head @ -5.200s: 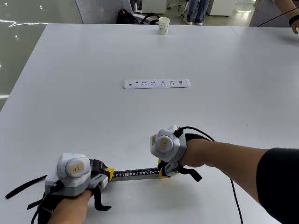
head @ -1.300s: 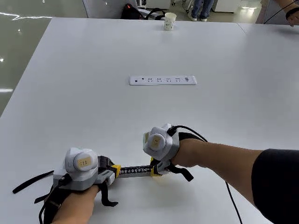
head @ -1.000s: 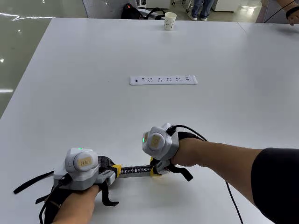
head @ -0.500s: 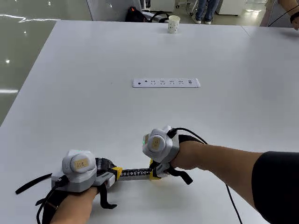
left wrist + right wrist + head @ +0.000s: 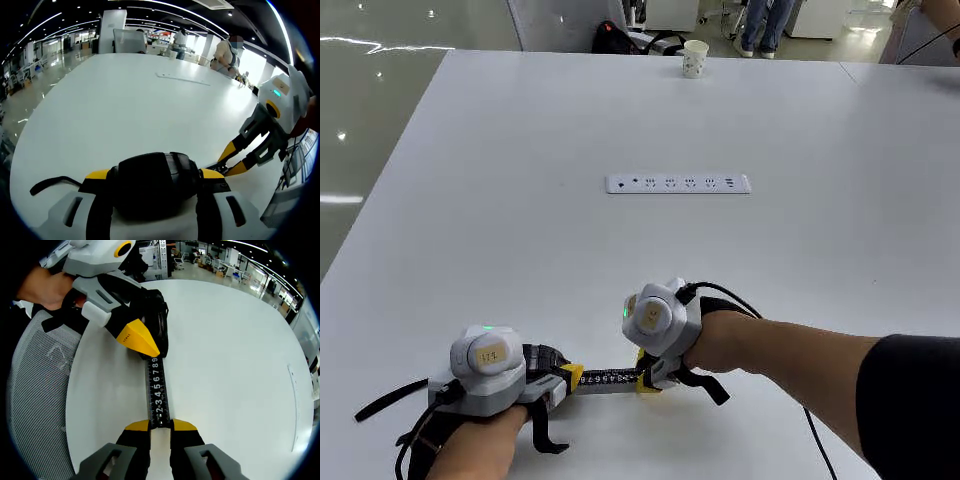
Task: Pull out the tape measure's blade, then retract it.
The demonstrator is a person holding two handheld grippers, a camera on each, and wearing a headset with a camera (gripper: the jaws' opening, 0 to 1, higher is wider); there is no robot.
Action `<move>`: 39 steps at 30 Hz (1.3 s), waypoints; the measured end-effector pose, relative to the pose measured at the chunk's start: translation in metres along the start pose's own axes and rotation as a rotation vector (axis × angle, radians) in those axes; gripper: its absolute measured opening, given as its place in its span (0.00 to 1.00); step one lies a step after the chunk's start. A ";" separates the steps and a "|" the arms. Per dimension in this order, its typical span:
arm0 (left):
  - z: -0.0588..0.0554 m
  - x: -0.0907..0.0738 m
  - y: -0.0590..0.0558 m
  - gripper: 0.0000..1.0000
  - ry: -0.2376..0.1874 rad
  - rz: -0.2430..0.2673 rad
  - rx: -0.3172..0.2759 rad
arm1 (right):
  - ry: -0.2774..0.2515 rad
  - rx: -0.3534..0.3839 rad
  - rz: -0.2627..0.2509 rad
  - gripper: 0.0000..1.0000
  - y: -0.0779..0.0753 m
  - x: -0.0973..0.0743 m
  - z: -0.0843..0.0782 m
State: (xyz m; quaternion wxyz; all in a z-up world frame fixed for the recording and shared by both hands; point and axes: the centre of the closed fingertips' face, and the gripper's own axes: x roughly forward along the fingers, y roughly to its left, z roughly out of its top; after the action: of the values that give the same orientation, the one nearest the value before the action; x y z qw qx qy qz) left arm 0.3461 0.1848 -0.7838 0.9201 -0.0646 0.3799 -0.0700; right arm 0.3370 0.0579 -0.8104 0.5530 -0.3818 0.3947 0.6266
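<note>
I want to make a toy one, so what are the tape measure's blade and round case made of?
The blade looks like a thin, flat strip coated matte black with white printed numbers; probably metal, but the look leaves that open. The case looks like black plastic or rubber: rounded and moulded, with a soft sheen.

Two claws — left claw, right claw — one tape measure, one power strip (mid-table), one paper cup at the far edge, one table.

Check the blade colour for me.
The blade is black with white numerals, clearest in the right gripper view.
</note>
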 end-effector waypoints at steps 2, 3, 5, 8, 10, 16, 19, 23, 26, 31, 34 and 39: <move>0.000 0.000 0.000 0.63 0.001 -0.001 0.000 | -0.002 0.001 0.000 0.10 0.000 0.000 0.001; 0.000 0.000 0.000 0.63 0.001 -0.001 -0.001 | -0.003 0.003 0.000 0.10 0.000 0.000 0.001; 0.000 0.000 0.000 0.63 0.001 -0.002 -0.002 | -0.006 0.004 0.000 0.10 0.000 0.001 0.003; 0.000 0.001 0.001 0.63 0.002 -0.003 -0.002 | -0.011 0.010 -0.002 0.10 0.000 0.001 0.004; 0.000 0.001 0.000 0.63 0.002 -0.003 -0.002 | -0.010 -0.002 -0.001 0.10 0.000 0.002 0.005; 0.001 0.001 0.000 0.63 -0.001 -0.004 -0.002 | -0.010 0.011 -0.006 0.10 0.000 0.003 0.007; 0.001 0.002 0.000 0.63 0.000 -0.004 -0.002 | -0.011 0.008 -0.006 0.10 0.000 0.003 0.007; 0.001 0.001 0.000 0.63 0.001 -0.004 -0.003 | -0.016 0.009 -0.004 0.10 0.001 0.005 0.009; 0.001 0.001 0.000 0.63 0.002 -0.004 -0.003 | -0.019 0.008 -0.002 0.10 0.001 0.004 0.010; 0.000 0.001 0.000 0.63 0.002 -0.006 -0.004 | -0.026 0.003 0.001 0.10 0.002 0.005 0.012; 0.000 0.001 0.000 0.63 0.002 -0.006 -0.004 | -0.024 -0.010 0.000 0.10 0.002 0.006 0.014; 0.000 0.001 0.000 0.64 0.002 -0.004 -0.004 | -0.025 -0.015 0.000 0.10 0.001 0.007 0.015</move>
State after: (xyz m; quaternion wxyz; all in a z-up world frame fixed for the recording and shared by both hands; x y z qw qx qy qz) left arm 0.3470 0.1847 -0.7842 0.9196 -0.0672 0.3806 -0.0710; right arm 0.3346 0.0746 -0.8105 0.5553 -0.3779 0.3829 0.6342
